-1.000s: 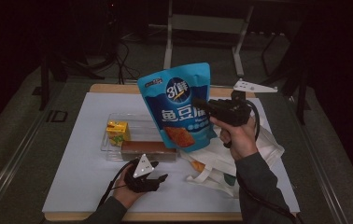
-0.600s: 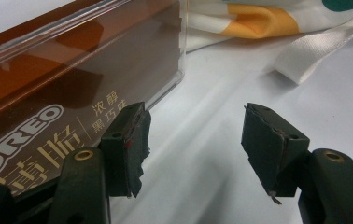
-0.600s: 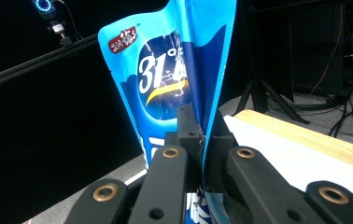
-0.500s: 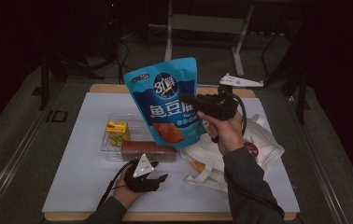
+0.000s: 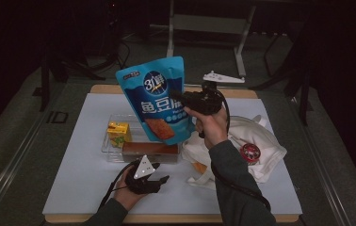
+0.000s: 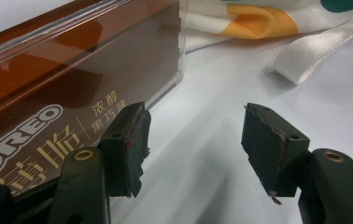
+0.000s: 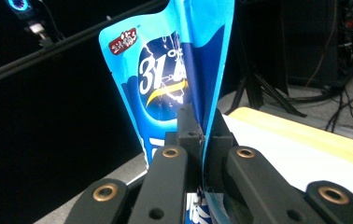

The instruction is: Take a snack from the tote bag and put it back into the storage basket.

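Right gripper (image 5: 178, 98): in my right hand, centre of the high view, raised off the table; jaws clamped on the right edge of the blue snack pouch (image 5: 157, 99).
Blue snack pouch: held in the air, upright, tilted a little, above the clear tray (image 5: 104, 147). In the right gripper view the pouch edge runs up between my two jaws (print reads "31").
Left gripper (image 5: 159, 181): in my left hand, lower centre of the high view, low over the white mat (image 5: 72, 183); jaws spread wide, nothing between them.
Clear tray: left of centre on the mat, holds a yellow carton (image 5: 118, 132) standing at its left end and a long brown box (image 5: 150, 149) lying along its near side.
Long brown box: in the left gripper view it fills the upper left, just beyond my left jaw (OREO lettering legible); contact not discernible.
White tote bag (image 5: 256, 148): lower right of the high view, lying crumpled on the mat; contents cannot be told.
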`<move>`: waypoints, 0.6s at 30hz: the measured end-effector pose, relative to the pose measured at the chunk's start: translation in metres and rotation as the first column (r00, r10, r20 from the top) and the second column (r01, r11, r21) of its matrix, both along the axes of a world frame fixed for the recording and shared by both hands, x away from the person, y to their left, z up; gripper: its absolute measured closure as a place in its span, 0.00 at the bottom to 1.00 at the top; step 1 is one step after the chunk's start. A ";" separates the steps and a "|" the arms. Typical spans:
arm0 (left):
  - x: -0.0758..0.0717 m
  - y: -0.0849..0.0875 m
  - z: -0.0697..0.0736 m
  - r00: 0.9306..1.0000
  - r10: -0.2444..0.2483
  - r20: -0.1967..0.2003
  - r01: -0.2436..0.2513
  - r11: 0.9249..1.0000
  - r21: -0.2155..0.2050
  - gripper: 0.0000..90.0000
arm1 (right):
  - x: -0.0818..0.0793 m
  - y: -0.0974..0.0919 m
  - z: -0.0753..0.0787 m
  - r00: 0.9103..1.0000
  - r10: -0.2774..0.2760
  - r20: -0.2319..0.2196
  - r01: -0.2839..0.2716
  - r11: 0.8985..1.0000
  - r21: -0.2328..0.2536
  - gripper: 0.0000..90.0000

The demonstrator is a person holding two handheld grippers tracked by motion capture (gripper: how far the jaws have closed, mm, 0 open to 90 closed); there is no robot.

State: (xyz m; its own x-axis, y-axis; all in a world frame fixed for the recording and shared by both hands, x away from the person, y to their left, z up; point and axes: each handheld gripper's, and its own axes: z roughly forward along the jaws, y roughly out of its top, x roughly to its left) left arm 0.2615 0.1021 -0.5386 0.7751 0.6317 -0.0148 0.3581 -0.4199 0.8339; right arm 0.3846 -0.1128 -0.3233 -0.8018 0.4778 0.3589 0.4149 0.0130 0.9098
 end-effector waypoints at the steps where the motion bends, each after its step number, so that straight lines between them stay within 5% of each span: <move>1: 0.000 0.000 0.000 1.000 -0.001 0.000 0.001 1.000 0.000 0.45 | 0.002 0.001 -0.001 1.000 -0.005 -0.003 0.005 1.000 -0.007 0.98; 18: 0.000 0.001 0.000 1.000 -0.002 0.000 0.002 1.000 0.001 0.45 | 0.032 0.030 -0.022 0.997 -0.060 -0.055 0.056 0.996 -0.065 0.98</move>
State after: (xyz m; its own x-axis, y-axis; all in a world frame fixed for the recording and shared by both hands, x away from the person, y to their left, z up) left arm 0.2619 0.1032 -0.5382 0.7765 0.6300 -0.0143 0.3573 -0.4214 0.8335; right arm 0.4166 -0.0826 -0.3451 -0.7511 0.5463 0.3706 0.4679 0.0445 0.8826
